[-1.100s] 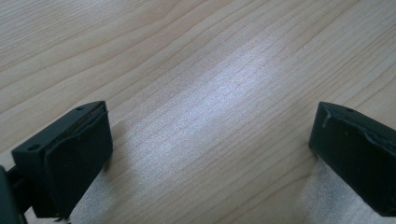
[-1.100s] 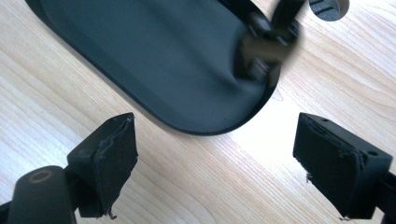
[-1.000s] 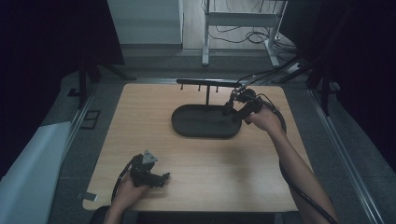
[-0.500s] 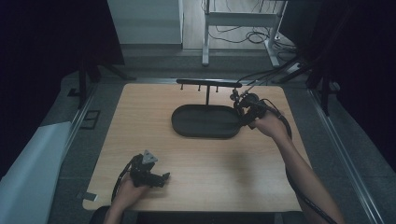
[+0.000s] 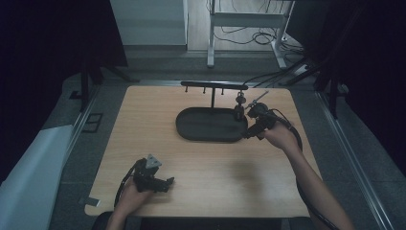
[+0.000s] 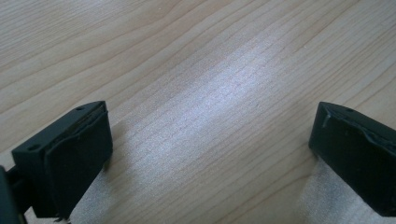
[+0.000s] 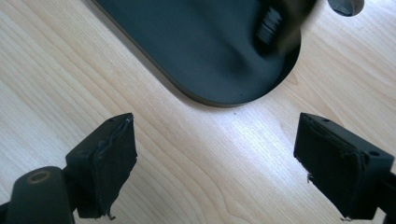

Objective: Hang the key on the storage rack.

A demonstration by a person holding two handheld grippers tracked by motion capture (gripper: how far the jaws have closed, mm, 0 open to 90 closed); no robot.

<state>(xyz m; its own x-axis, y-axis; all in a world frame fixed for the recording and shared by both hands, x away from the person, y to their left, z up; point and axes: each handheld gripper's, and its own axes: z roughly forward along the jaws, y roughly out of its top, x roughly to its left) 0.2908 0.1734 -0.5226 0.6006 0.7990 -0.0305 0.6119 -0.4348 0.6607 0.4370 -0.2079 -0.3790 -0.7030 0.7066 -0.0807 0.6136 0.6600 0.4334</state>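
Tabletop (image 5: 201, 158): light wood, grain plainly visible in both gripper views.

Black oval tray (image 5: 210, 125): lies flat on the far half of the tabletop, right of centre. In the right gripper view its rounded end (image 7: 205, 51) sits just ahead of the fingers, apart from them. A thin stand with a horizontal bar (image 5: 214, 85) rises at the tray's far edge.

Small dark object (image 5: 239, 109): upright at the right end of the tray; too small to identify. It appears blurred in the right gripper view (image 7: 280, 23).

Right gripper (image 5: 253, 128): held just beside the tray's right end, above bare wood. Fingers (image 7: 109, 158) stand wide apart, nothing between them.

Left gripper (image 5: 165, 183): low over the near left of the tabletop, well apart from the tray. Fingers (image 6: 77, 154) wide, holding nothing.
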